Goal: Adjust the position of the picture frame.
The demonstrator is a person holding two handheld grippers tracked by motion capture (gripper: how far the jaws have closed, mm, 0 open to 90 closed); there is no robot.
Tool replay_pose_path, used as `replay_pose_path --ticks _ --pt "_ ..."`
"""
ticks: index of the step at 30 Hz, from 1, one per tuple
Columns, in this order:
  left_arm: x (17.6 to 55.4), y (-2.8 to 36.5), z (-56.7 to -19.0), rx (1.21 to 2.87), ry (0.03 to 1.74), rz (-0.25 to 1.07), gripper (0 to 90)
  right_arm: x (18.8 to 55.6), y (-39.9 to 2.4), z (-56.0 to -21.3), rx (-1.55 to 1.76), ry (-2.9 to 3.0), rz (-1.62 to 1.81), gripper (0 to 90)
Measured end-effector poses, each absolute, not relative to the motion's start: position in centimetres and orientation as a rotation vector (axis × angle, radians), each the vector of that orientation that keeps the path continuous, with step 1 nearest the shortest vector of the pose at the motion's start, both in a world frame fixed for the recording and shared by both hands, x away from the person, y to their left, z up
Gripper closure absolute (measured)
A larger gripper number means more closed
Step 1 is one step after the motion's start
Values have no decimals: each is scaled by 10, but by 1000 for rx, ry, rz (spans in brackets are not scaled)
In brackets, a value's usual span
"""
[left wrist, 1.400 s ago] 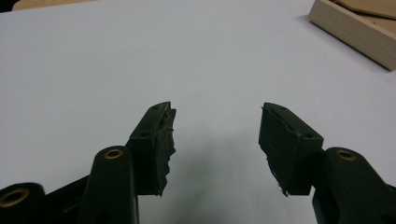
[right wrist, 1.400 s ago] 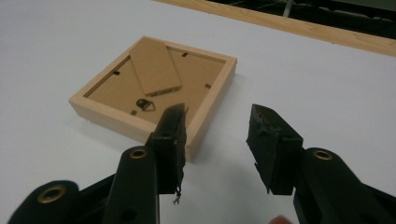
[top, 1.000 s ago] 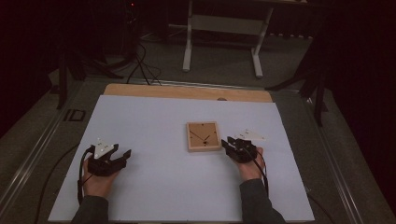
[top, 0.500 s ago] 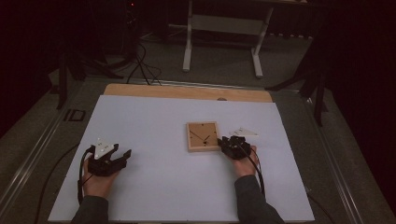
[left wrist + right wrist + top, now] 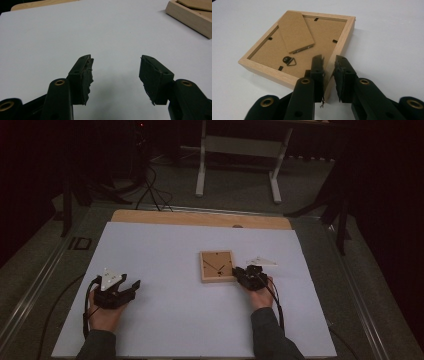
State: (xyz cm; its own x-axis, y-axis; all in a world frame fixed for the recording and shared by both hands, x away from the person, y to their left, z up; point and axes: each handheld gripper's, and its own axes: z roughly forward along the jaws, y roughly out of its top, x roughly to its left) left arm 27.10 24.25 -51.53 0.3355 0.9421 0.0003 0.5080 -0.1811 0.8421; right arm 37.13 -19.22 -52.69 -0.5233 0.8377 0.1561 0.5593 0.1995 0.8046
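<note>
Frame: wooden picture frame [image 5: 217,266] lies back-side up on the white counter [image 5: 165,320], right of centre; easel stand and hanging ring face up.
Right claw [image 5: 329,65]: jaws astride the frame's near side rail, have just been closing, narrow gap left; can't tell if the pads press on the wood yet.
Left claw [image 5: 115,72]: wide open, nothing between the jaws, resting on bare counter well apart from the frame.
</note>
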Motion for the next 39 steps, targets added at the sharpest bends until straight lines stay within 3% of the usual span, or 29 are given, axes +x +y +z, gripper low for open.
replay_pose_path --ticks 39 --pt "272 237 -516 1868 1259 691 449 347 -157 -525 1063 2323 1224 803"
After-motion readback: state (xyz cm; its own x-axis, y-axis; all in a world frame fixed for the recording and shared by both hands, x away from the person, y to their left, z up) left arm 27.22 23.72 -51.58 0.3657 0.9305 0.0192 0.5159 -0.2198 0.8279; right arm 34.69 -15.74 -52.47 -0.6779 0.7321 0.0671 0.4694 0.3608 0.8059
